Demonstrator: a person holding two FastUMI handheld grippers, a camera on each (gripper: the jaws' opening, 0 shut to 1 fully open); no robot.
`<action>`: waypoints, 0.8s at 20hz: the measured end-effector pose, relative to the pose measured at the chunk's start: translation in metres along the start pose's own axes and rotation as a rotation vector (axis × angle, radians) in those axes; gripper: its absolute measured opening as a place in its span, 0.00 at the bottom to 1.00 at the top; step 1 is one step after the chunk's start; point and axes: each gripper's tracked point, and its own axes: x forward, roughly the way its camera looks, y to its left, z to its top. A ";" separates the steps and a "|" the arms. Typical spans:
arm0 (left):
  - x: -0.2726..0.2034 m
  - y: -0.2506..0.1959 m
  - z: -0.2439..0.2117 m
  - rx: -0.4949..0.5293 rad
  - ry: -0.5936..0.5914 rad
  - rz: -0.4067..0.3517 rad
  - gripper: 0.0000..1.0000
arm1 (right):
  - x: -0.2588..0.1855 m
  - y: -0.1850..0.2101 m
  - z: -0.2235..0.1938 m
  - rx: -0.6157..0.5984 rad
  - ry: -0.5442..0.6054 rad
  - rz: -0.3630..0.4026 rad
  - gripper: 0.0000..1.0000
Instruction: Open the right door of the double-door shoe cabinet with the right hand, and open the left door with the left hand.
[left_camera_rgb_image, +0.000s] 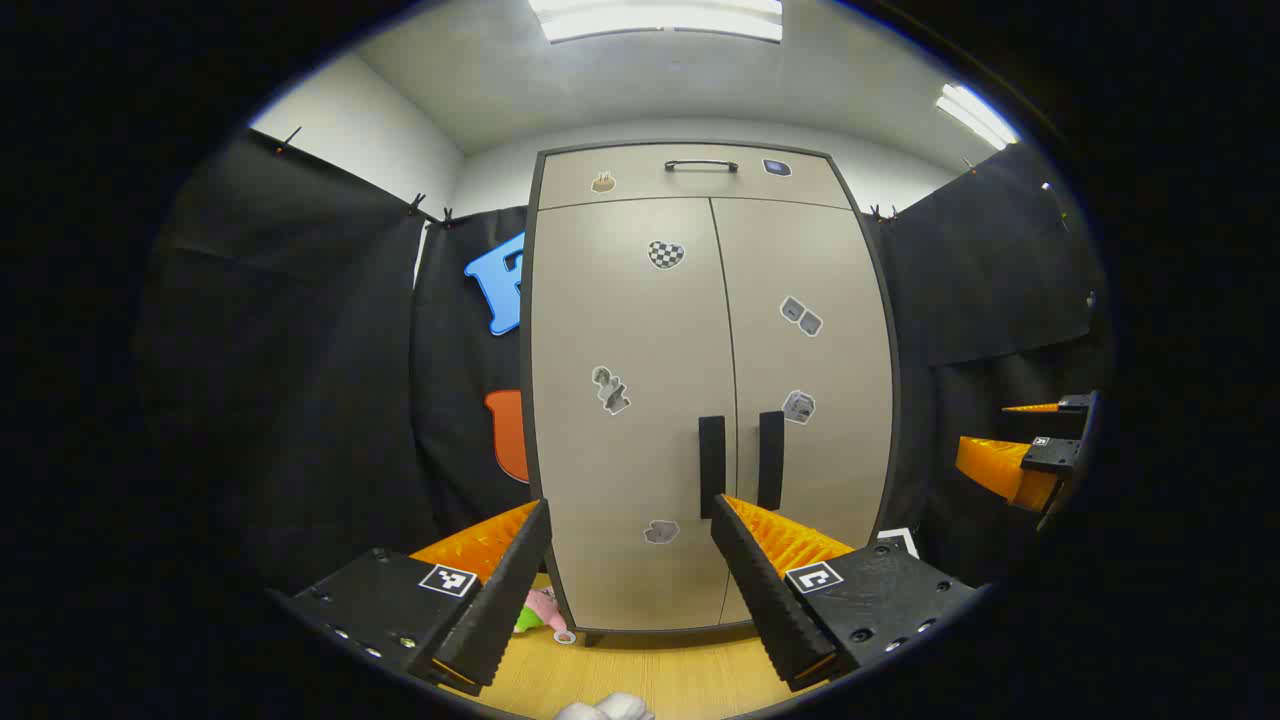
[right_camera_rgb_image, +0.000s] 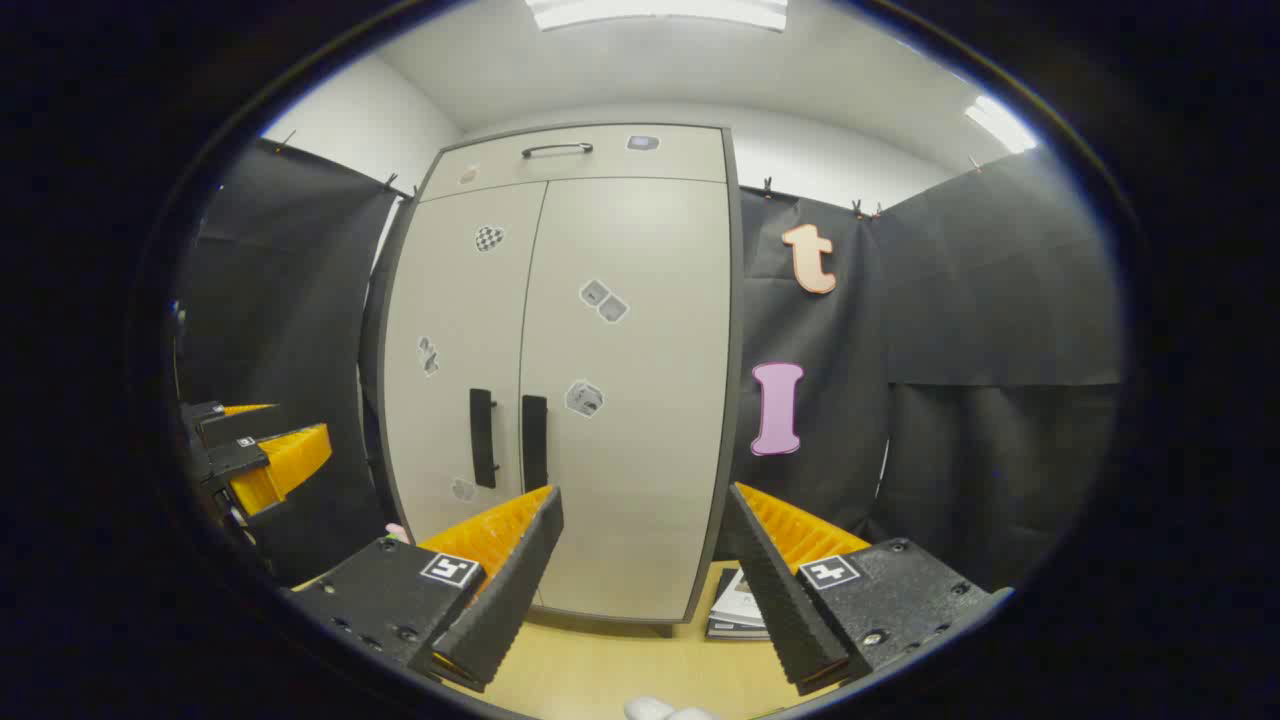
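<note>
Shoe cabinet (left_camera_rgb_image: 710, 400) stands upright, doors shut, facing both empty, wide-spread claws.

Black cloth wall (right_camera_rgb_image: 990, 300) at 3 o'clock; white ceiling with lit panel (left_camera_rgb_image: 655, 18) at 12; wooden floor (left_camera_rgb_image: 660, 675) at 6.

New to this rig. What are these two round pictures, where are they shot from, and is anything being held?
No robot here: a person carries a two-finger gripper in each hand, with a fisheye camera on each looking along its fingers. The left gripper view shows the left gripper open, and the other one farther off at the right edge. The right gripper view shows the right gripper open. Both face a closed shoe cabinet with a left door handle and a right door handle. Neither gripper holds anything. A stack of booklets lies beside the cabinet.
</note>
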 end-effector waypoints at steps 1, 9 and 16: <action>-0.001 0.000 0.000 -0.004 -0.001 0.000 0.96 | 0.000 0.000 -0.001 0.000 0.002 -0.001 1.00; -0.004 0.001 -0.003 0.010 0.005 -0.002 0.96 | -0.001 0.005 -0.005 0.005 0.003 -0.004 1.00; -0.005 0.006 -0.007 0.005 0.014 -0.004 0.96 | 0.001 0.008 -0.006 0.009 0.000 -0.011 1.00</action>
